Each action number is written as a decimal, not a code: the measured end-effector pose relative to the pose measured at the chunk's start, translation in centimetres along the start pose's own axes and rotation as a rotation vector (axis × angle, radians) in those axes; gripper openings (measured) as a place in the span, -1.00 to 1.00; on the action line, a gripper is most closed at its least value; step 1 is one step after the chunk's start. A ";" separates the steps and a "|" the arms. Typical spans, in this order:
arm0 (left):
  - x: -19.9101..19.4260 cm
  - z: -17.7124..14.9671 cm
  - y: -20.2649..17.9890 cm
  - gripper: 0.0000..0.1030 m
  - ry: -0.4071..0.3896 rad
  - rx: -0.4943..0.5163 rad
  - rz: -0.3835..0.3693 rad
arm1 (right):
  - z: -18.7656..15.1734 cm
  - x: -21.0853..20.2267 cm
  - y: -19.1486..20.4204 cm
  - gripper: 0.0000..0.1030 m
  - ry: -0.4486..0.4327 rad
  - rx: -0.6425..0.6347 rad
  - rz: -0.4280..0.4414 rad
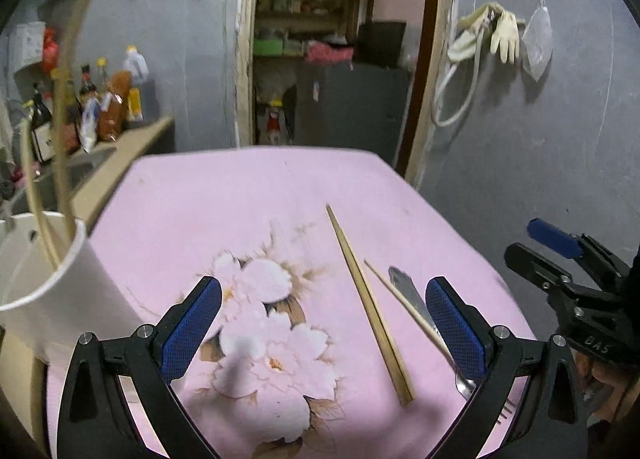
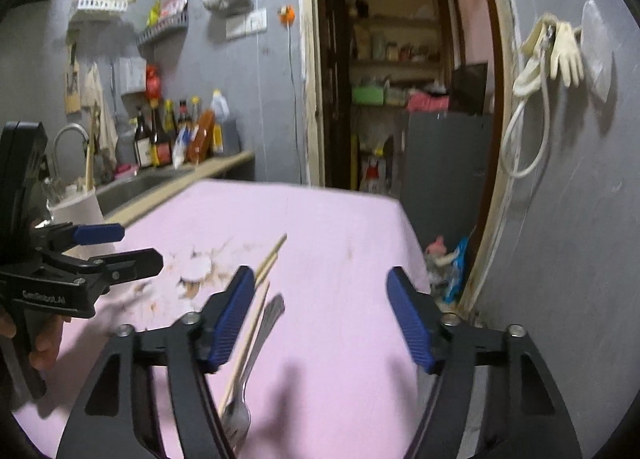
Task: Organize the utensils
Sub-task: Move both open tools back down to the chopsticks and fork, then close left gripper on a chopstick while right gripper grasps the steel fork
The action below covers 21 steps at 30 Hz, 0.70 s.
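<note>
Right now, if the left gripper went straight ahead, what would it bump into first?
Probably the pink tablecloth. The left gripper is open over the flower print, nothing between its fingers; the chopsticks lie just right. Depth is hard to judge.

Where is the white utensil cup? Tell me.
In the left wrist view the white cup stands at the left edge of the pink tablecloth, left of the left gripper, already holding two chopsticks.

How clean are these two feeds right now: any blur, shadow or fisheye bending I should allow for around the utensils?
Left wrist view: the chopstick pair and tablecloth read sharp; the door frame bows from fisheye; a soft shadow crosses the flower print. Right wrist view: softer overall, the fork and thin chopstick smeared near the left finger, dark shadows low on the cloth.
</note>
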<state>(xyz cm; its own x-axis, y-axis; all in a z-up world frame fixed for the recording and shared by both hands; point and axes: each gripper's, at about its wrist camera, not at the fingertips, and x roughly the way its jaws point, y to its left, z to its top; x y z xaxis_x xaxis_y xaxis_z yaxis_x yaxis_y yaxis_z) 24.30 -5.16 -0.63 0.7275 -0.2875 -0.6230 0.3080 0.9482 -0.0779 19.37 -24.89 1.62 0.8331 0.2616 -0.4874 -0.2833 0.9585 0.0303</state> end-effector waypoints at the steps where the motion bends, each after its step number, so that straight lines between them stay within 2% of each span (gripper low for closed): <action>1: 0.2 0.2 0.0 0.92 0.015 0.000 -0.007 | -0.2 0.4 0.0 0.05 0.028 -0.006 0.000; 3: 1.2 0.2 0.2 0.80 0.063 -0.005 -0.029 | -0.5 1.0 0.1 -0.07 0.066 -0.013 0.003; 10: 5.1 0.2 1.4 0.15 0.209 -0.075 -0.126 | -1.1 2.5 0.6 -0.37 0.166 -0.042 0.026; 13: 6.1 0.5 1.5 -0.03 0.243 -0.077 -0.145 | -1.3 3.1 1.0 -0.38 0.203 -0.060 0.037; 17: 7.4 0.9 1.7 -0.45 0.296 -0.077 -0.164 | -1.6 4.2 1.3 -0.41 0.258 -0.072 0.053; 21: 8.3 1.1 1.9 -0.57 0.308 -0.078 -0.184 | -1.7 4.9 1.6 -0.42 0.289 -0.078 0.067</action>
<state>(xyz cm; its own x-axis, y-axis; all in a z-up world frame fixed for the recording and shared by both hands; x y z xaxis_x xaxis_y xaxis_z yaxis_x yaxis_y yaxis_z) 31.57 -5.85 -5.12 0.4423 -0.4112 -0.7970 0.3601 0.8953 -0.2621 22.20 -22.26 -2.26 0.6448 0.2704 -0.7149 -0.3781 0.9257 0.0091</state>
